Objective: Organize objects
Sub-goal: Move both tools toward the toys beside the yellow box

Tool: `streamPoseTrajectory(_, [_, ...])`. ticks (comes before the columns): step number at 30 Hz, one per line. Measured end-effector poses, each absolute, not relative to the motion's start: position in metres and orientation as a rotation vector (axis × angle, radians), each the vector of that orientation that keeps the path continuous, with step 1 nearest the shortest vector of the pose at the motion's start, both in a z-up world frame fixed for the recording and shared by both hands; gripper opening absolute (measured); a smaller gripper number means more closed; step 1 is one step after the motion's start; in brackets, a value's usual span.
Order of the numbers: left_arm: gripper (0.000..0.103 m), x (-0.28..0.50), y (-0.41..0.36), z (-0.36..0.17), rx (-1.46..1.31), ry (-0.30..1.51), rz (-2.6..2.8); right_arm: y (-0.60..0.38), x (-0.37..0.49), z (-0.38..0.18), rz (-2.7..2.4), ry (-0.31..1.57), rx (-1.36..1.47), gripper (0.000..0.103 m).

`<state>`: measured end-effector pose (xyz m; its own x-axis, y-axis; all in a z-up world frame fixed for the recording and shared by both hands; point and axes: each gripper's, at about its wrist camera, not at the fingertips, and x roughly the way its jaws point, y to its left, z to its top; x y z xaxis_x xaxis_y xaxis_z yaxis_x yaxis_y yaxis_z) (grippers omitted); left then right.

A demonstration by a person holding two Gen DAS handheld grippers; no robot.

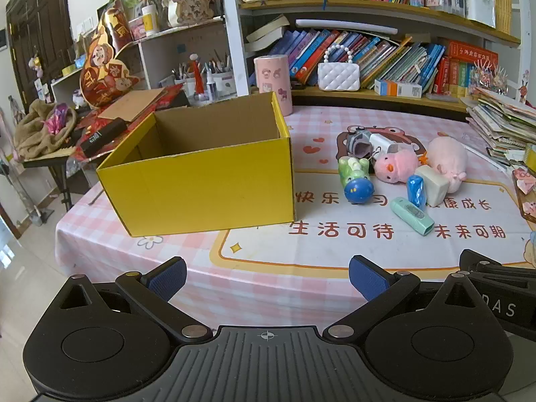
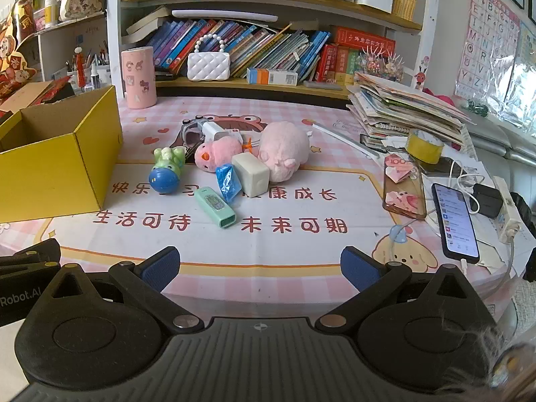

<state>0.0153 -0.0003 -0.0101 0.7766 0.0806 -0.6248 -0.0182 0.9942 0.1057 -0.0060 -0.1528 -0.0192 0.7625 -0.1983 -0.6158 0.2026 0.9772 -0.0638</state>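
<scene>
1. Pink checkered tablecloth (image 2: pixel 301 127) covered the desk, with packed bookshelves (image 2: pixel 268 43) behind it.
2. Yellow cardboard box (image 1: pixel 201 181) sat open-topped on the left side; nothing showed inside it.
3. Toys were bunched up right of the box: green-and-blue figurine (image 2: pixel 165 169), pink duck plush (image 2: pixel 214 154), pink pig plush (image 2: pixel 284 154), white block (image 2: pixel 251 174), blue packet (image 2: pixel 227 182), mint device (image 2: pixel 216 207).
4. Left gripper (image 1: pixel 268 276) and right gripper (image 2: pixel 260 268) both hung over the near edge, jaws spread wide, holding nothing.

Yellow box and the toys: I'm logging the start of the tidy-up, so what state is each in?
Yellow box: open, upright, nothing visible inside.
Pink plush pig: on table.
Mint green stick: lying flat.
Phone: screen lit.
Left hand-held gripper: open, holding nothing.
Right hand-held gripper: open, holding nothing.
</scene>
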Motion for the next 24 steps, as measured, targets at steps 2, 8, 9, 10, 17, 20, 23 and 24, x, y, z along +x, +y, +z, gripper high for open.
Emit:
streamPoseTrajectory(2, [0.103,0.015,0.0,-0.01,0.095,0.68,0.053,-0.153,-0.005,-0.02,-0.218,0.67,0.006,0.103])
streamPoseTrajectory(8, [0.103,0.015,0.0,-0.01,0.095,0.68,0.053,-0.155,-0.004,-0.021,-0.218,0.671,0.007,0.102])
streamPoseTrajectory(9, [0.103,0.015,0.0,-0.01,0.095,0.68,0.053,-0.155,-0.004,-0.021,-0.218,0.671,0.007,0.102])
streamPoseTrajectory(10, [0.103,0.015,-0.001,-0.011,0.095,0.681,0.053,-0.155,-0.004,-0.021,-0.218,0.671,0.007,0.102])
streamPoseTrajectory(17, [0.103,0.019,-0.008,-0.017,0.095,0.691,0.057,-0.159,0.001,-0.025,-0.212,0.68,0.007,0.102])
streamPoseTrajectory(20, [0.103,0.021,-0.01,-0.017,0.094,0.695,0.061,-0.163,0.004,-0.025,-0.205,0.685,0.008,0.101])
streamPoseTrajectory(23, [0.103,0.022,-0.012,-0.015,0.094,0.699,0.065,-0.165,0.006,-0.025,-0.199,0.69,0.009,0.101])
streamPoseTrajectory(24, [0.103,0.023,-0.013,-0.015,0.094,0.702,0.066,-0.165,0.007,-0.025,-0.197,0.691,0.008,0.101])
